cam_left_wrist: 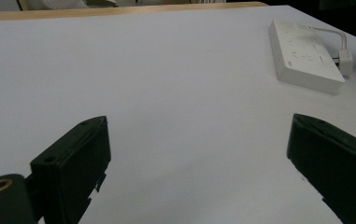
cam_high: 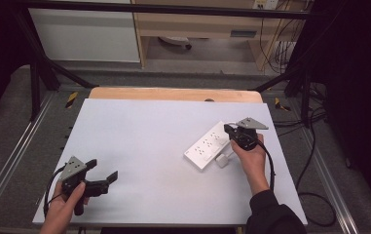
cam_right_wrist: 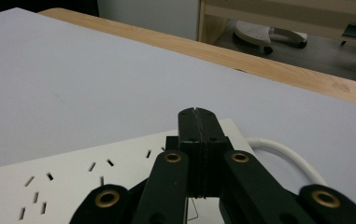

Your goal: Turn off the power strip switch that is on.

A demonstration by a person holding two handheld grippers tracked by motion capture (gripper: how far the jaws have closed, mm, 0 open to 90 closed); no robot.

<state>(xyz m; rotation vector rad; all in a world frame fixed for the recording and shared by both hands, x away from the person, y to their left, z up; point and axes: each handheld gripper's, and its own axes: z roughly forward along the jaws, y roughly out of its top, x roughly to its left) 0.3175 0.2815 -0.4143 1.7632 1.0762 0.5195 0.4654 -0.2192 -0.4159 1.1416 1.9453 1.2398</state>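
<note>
Plastic is what we are judging the white power strip to be, rigid, light and slick, lying beneath our right gripper with jaws pressed together empty, far from our wide-open left gripper, best pinched across its long edges.

The left gripper rests with jaws wide apart, while the right gripper has jaws pressed together.

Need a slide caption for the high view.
Right gripper, jaws shut, over a white power strip; left gripper open, apart on the table.
</note>
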